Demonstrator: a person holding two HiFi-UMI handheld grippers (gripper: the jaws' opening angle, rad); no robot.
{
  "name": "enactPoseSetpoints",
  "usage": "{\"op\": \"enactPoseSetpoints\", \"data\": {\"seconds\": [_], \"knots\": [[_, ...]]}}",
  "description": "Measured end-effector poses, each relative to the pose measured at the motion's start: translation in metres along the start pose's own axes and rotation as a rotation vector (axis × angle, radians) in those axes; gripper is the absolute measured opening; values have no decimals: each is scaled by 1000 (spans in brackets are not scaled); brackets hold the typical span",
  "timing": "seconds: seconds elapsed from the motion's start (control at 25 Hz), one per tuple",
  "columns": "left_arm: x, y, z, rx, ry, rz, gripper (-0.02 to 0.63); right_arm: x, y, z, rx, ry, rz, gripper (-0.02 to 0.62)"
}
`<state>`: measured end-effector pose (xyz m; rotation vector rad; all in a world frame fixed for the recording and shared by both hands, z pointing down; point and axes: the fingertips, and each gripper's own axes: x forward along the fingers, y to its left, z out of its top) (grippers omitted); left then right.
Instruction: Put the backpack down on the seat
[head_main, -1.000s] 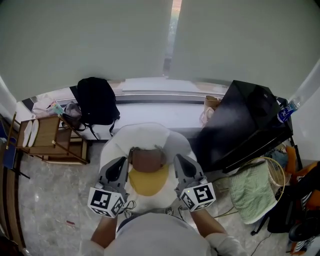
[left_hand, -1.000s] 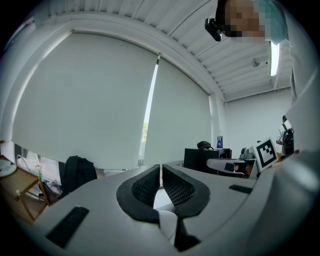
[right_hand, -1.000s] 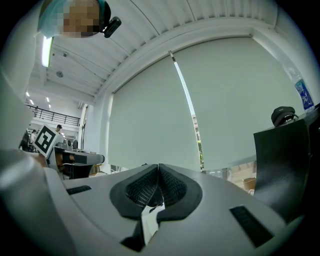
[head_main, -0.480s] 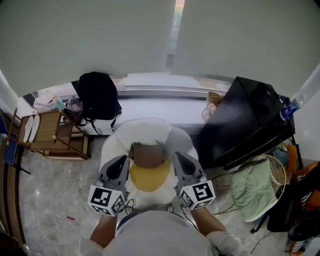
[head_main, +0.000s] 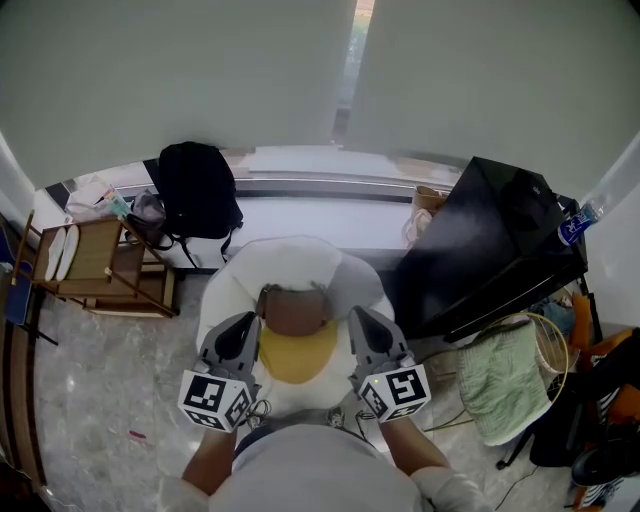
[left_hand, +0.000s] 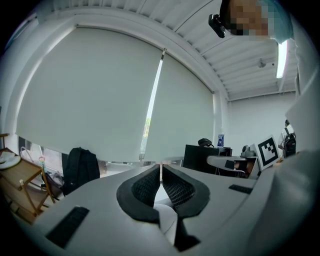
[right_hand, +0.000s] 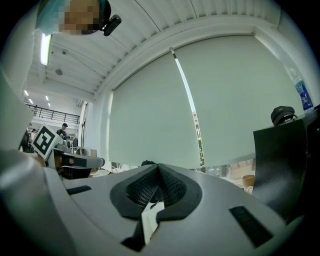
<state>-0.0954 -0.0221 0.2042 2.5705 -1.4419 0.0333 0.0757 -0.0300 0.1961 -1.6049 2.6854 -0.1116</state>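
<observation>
Both tongs are clenched with nothing in them. The left tongs have their dark ribbed pads pressed together with only a thin line between them, and the right tongs look the same. From the head view they sit low and close to the person's body, pointing forward, one on each side of a white round chair.

The backpack is nowhere near either of them. It's black and stands upright on the white ledge under the window, with its back against the pale roller blind, off to the person's left. Its straps dangle over the front edge of the ledge. The left gripper view shows it too, standing dark against the blind.

Just left of the backpack there's a small heap of stuff I can't make out, and below that a wooden rack on the floor. The chair has something brown and something yellow on it; can't tell what they are. On the right a big black case leans against the ledge, with a green towel on the floor beside it.
</observation>
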Motion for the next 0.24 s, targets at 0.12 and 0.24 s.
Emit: {"op": "enactPoseSetpoints", "data": {"seconds": [0.12, 0.24], "knots": [[-2, 0, 0, -1, 0, 2, 43, -1, 2, 0, 4, 1, -3, 31], [-4, 1, 1, -3, -2, 0, 43, -1, 4, -2, 6, 2, 1, 31]]}}
